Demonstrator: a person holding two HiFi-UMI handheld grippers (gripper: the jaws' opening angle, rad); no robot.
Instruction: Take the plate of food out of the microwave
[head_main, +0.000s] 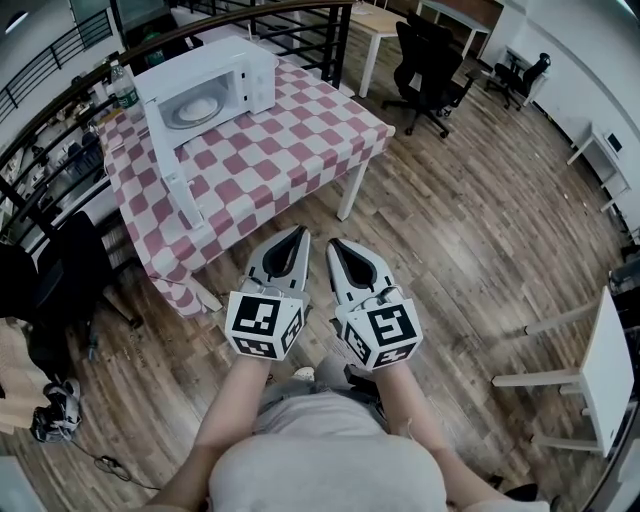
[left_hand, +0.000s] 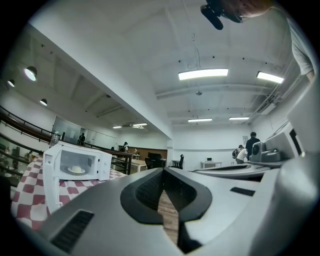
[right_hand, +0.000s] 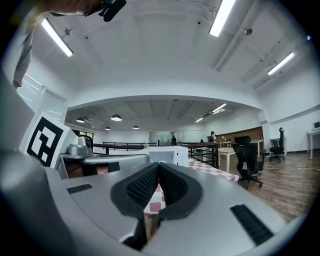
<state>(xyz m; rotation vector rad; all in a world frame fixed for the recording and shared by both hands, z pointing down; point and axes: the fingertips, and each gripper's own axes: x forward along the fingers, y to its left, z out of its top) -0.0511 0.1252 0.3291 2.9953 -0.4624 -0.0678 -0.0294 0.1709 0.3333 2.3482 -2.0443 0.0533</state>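
The plate of food (head_main: 197, 108) sits inside the white microwave (head_main: 225, 75), whose door (head_main: 172, 165) hangs open toward 7 o'clock. The microwave stands near the far left corner of a table (head_main: 300, 150) covered in a red-and-white checked cloth, at about 11 o'clock from the 2 grippers. The left gripper (head_main: 298, 232) and right gripper (head_main: 334, 243) are held side by side above the wooden floor (head_main: 450, 230), short of the table, pointing toward 12 o'clock. Each has its jaws closed tip to tip with nothing between them. A black office chair (head_main: 430, 60) stands at 1 o'clock.
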